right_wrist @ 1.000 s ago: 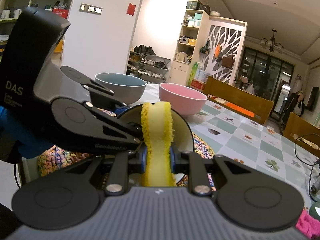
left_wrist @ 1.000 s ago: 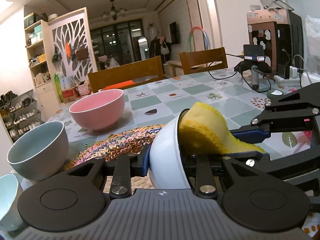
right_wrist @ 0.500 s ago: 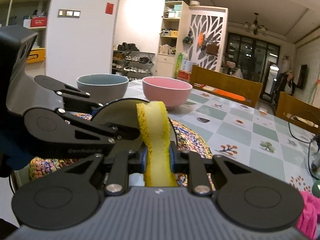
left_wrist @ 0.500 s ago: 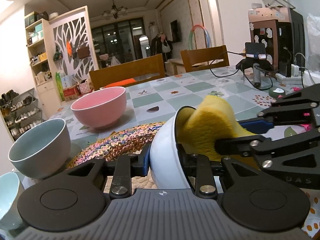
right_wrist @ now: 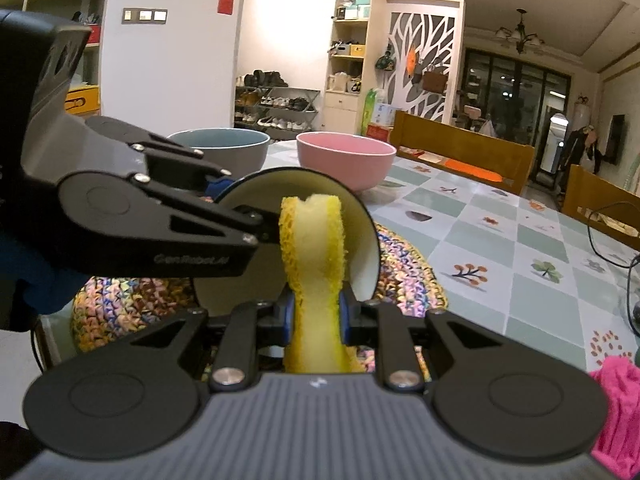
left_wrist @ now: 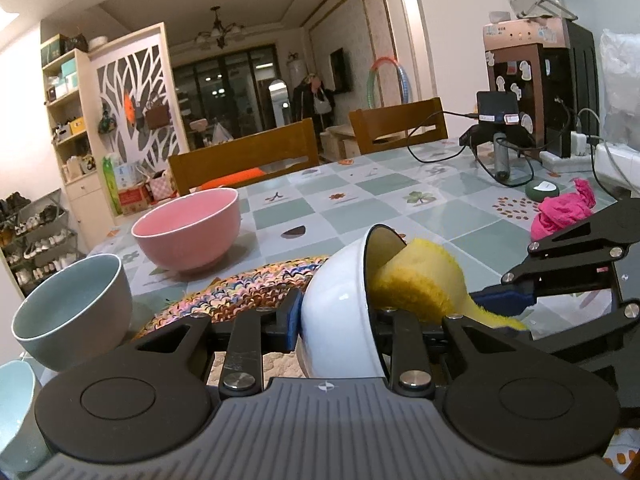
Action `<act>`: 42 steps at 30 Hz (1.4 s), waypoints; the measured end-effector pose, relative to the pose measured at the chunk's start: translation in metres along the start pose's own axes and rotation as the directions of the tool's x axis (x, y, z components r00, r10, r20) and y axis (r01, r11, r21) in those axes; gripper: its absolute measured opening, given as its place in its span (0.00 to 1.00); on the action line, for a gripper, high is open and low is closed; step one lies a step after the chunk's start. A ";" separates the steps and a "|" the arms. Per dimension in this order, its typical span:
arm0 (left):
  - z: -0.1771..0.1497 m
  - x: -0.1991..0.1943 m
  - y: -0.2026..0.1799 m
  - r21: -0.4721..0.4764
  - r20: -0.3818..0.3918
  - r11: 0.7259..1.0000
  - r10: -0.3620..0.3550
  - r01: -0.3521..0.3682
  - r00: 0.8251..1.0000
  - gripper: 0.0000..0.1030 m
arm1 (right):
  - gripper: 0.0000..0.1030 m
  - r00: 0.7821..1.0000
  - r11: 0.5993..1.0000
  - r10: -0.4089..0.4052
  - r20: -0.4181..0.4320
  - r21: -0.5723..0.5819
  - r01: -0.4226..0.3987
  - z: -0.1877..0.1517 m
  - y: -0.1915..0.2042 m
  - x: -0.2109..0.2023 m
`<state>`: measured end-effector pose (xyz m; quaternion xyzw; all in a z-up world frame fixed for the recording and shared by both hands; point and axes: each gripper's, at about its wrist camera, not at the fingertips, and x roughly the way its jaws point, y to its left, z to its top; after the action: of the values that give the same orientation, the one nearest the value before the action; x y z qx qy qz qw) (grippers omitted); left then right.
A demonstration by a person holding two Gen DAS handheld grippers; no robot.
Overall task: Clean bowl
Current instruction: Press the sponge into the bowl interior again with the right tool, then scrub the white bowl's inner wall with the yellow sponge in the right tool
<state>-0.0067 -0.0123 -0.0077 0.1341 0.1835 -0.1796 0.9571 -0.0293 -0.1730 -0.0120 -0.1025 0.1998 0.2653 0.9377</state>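
A white bowl (left_wrist: 340, 312) lies tipped on its side, its mouth facing right, with my left gripper (left_wrist: 336, 320) shut on its wall above a braided mat. In the right wrist view the same bowl (right_wrist: 366, 240) shows its cream inside. A folded yellow sponge (right_wrist: 312, 256) is pinched in my right gripper (right_wrist: 316, 316), and its end presses into the bowl's inside. From the left wrist view the sponge (left_wrist: 416, 276) bulges out of the bowl's mouth, with the right gripper's black linkage (left_wrist: 580, 268) behind it.
A pink bowl (left_wrist: 188, 232), a grey bowl (left_wrist: 72, 312) and a pale blue bowl (left_wrist: 12, 404) stand at the left on the tiled tablecloth (left_wrist: 360, 196). The multicoloured braided mat (left_wrist: 240, 292) lies under the work. A pink cloth (left_wrist: 564, 212), cables and a water dispenser (left_wrist: 540, 92) sit at the right.
The sponge has shifted inside the bowl as my right gripper rolled and moved a little. The left gripper and the bowl have stayed put.
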 end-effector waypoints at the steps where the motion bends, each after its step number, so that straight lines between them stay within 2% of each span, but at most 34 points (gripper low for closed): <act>1: 0.000 0.000 0.000 -0.001 -0.001 1.000 0.005 -0.005 1.000 0.29 | 0.21 1.000 1.000 0.004 -0.001 0.002 -0.004 0.000 0.001 0.000; 9: -0.005 0.002 0.002 -0.033 -0.002 0.999 0.021 -0.021 1.000 0.31 | 0.21 1.000 1.000 0.019 -0.005 0.008 -0.019 -0.004 0.005 0.002; 11: -0.005 0.002 0.002 -0.035 0.005 0.999 0.024 -0.023 1.000 0.27 | 0.21 1.000 1.000 0.021 -0.004 0.009 -0.021 -0.005 0.005 0.003; 20: -0.002 0.001 -0.004 0.023 0.027 0.999 0.029 -0.030 0.999 0.22 | 0.21 1.000 1.000 -0.002 0.005 -0.019 0.002 0.000 0.002 0.000; 28: -0.003 0.005 -0.003 0.034 0.005 0.999 0.013 -0.013 1.000 0.21 | 0.20 0.995 0.988 -0.091 0.038 -0.120 0.094 0.007 0.006 -0.004; 33: -0.005 0.006 -0.002 0.030 0.000 1.000 0.007 -0.007 1.000 0.22 | 0.20 0.988 0.954 -0.149 0.044 -0.256 0.155 0.006 0.018 0.000; 37: -0.005 0.006 -0.002 0.024 0.001 1.000 0.000 0.000 1.000 0.23 | 0.20 0.987 0.941 -0.159 0.029 -0.298 0.160 0.004 0.018 0.006; 42: -0.005 0.006 -0.003 0.014 -0.001 1.000 -0.006 0.006 1.000 0.26 | 0.21 0.990 0.954 -0.138 -0.001 -0.267 0.132 0.002 0.008 0.012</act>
<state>-0.0039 -0.0153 -0.0149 0.1404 0.1828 -0.1839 0.9555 -0.0241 -0.1602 -0.0164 -0.2438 0.1641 0.2240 0.9292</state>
